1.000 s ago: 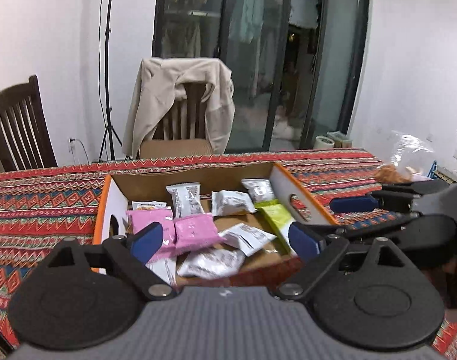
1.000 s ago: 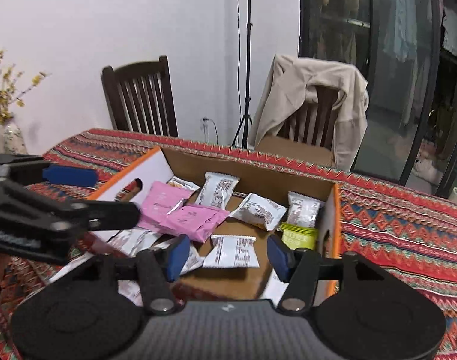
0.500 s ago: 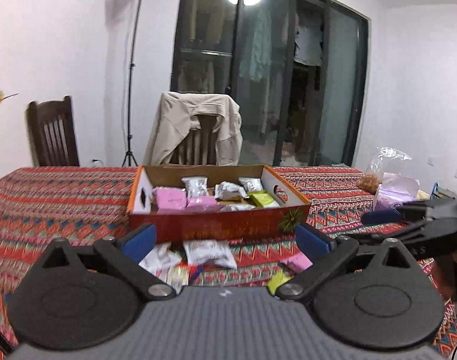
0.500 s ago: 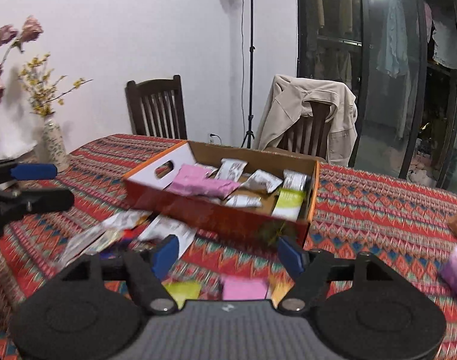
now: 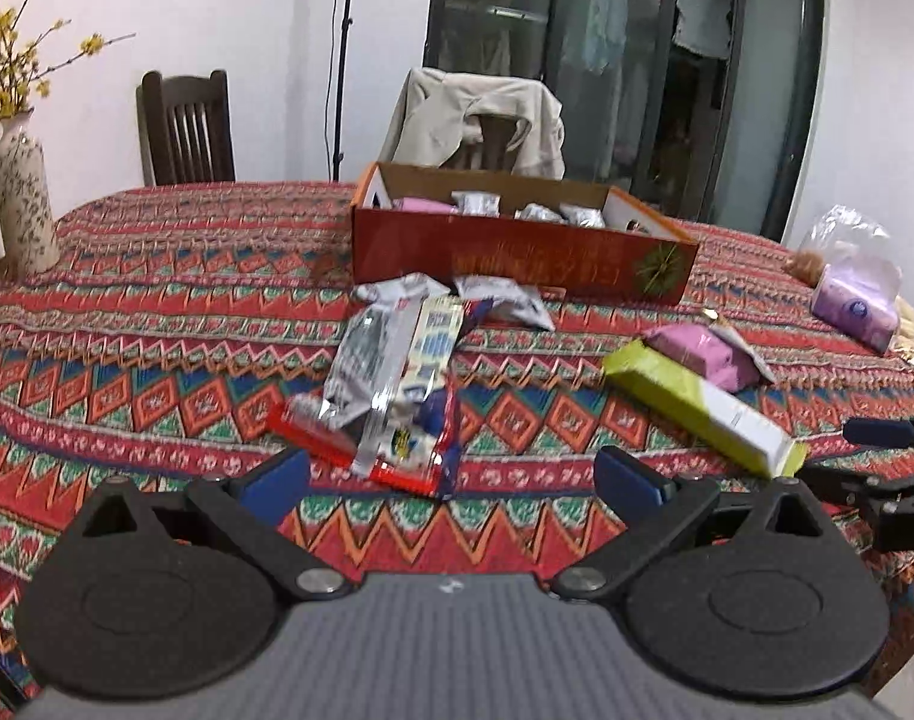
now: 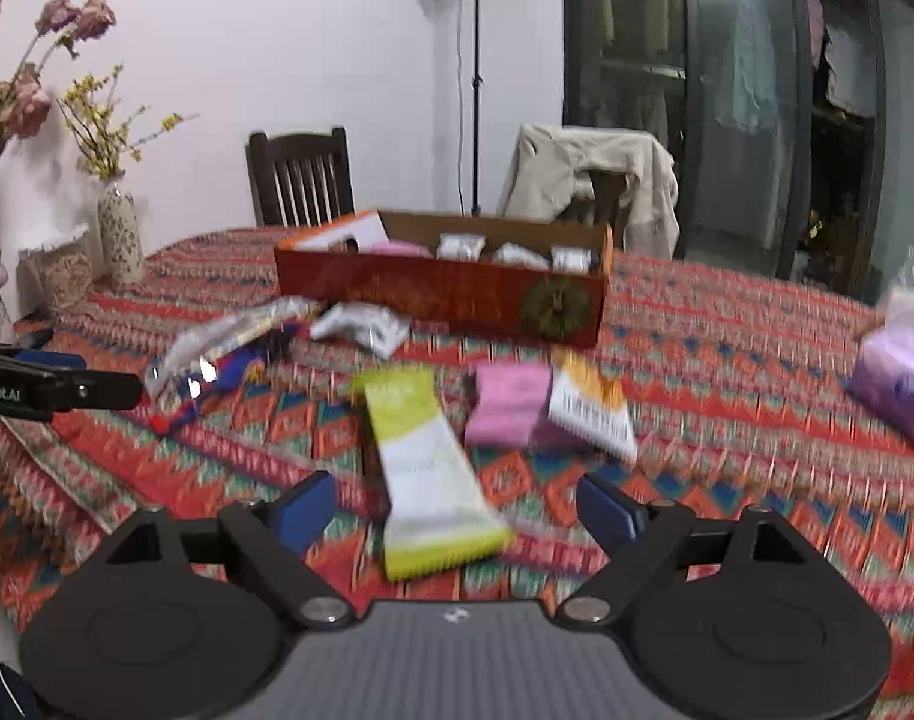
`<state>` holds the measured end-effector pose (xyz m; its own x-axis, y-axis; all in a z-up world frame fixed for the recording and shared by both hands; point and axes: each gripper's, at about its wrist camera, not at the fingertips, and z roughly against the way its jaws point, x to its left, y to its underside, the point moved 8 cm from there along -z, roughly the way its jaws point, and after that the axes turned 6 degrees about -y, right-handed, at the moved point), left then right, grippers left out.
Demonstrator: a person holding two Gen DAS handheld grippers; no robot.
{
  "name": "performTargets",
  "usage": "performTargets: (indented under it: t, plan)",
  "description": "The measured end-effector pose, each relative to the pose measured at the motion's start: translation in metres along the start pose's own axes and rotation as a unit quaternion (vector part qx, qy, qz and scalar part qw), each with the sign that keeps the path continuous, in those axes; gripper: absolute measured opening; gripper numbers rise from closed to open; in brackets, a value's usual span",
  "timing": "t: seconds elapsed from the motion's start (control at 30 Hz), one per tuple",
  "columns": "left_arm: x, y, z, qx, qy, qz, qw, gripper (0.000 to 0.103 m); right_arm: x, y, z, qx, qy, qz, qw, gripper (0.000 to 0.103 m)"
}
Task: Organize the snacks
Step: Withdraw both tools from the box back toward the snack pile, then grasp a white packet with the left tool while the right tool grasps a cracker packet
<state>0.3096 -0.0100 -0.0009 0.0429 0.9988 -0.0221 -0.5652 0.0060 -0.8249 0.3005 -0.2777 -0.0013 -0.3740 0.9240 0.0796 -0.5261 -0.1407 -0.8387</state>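
A red cardboard box [image 5: 520, 255] [image 6: 441, 297] holding several snack packets stands mid-table. Loose snacks lie in front of it: a silver and red pile [image 5: 390, 384] [image 6: 216, 354], a white packet [image 5: 505, 303] [image 6: 360, 327], a green-and-white bar [image 5: 703, 408] [image 6: 420, 474], a pink packet [image 5: 703, 354] [image 6: 508, 405] and a white-orange packet [image 6: 589, 408]. My left gripper [image 5: 450, 480] is open and empty, just short of the silver pile. My right gripper [image 6: 457, 510] is open and empty, with the near end of the green bar between its fingers.
The table has a red patterned cloth [image 5: 156, 312]. Vases with flowers [image 5: 21, 204] [image 6: 117, 234] stand at the left edge. A purple tissue pack [image 5: 856, 306] [image 6: 901, 384] and a plastic bag [image 5: 847, 234] lie at the right. Chairs [image 5: 186, 126] stand behind the table.
Both grippers have pulled back from over the box and dropped low toward the near side of the table. The loose snacks in front of the box now fill the foreground.
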Motion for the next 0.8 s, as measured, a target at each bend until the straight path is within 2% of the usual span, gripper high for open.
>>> performTargets:
  t: [0.23, 0.5, 0.8]
  plan:
    - [0.001, -0.001, 0.001, -0.003, 0.004, 0.0, 1.0, 0.103, 0.0, 0.013, -0.003, 0.011, 0.0, -0.011, 1.0, 0.087]
    - [-0.002, -0.007, -0.009, -0.002, 0.006, -0.003, 1.0, 0.103, -0.001, 0.007, -0.011, 0.013, -0.002, -0.014, 1.0, 0.087]
    - [0.01, -0.031, -0.038, -0.003, 0.002, 0.008, 1.0, 0.103, -0.029, -0.009, -0.031, 0.005, 0.009, -0.053, 0.999, 0.085]
